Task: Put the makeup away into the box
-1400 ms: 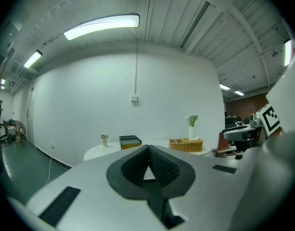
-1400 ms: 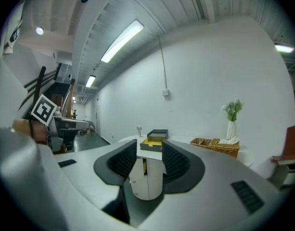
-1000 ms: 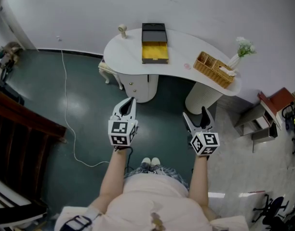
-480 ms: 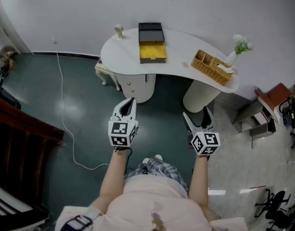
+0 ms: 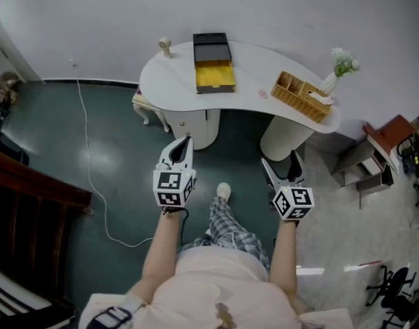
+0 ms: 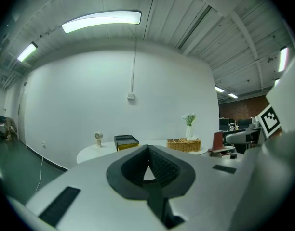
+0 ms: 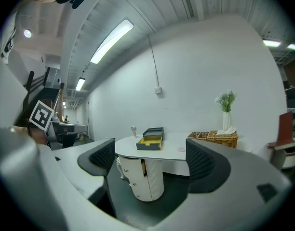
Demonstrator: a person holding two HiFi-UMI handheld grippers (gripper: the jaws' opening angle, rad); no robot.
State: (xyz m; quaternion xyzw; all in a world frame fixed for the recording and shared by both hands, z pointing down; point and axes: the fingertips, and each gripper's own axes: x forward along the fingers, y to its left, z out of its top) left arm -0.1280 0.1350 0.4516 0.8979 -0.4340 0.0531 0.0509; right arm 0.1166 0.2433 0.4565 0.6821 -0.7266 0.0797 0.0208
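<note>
**Both tools held short of the desk, box lying open**

At the far left of the head view, dark wooden furniture [image 5: 21, 204] edges the green floor [image 5: 120, 149], and a white cable [image 5: 90, 163] trails across that floor.

The left tool [image 5: 185, 144] is held out above the floor, well apart from the desk. It is clenched, with its jaws meeting at the tips and nothing between them.

Beyond it stands the curved white desk [image 5: 175, 81]. A small round-headed ornament [image 5: 165, 44] sits at the desk's left end. Just to its right lies the box [image 5: 213, 64], dark outside, with its lid thrown back toward the wall and its yellow inside showing. Whether anything lies in it cannot be made out.

Between the two tools, the person's white shoe [image 5: 224, 191] is set forward on the floor.

To the right of the box and apart from it, a small pink round item [image 5: 263, 94] rests on the bare desktop. It is too small to identify.

The right tool [image 5: 278, 162] is released. Its jaws have just been opening and now stand wide, with nothing between them. Its own view shows the desk and box well off, through the gap between the jaws.

Near the desk's right end sits a wicker basket [image 5: 302, 96]. Just beside the basket stands a white vase of flowers [image 5: 338, 74].
</note>
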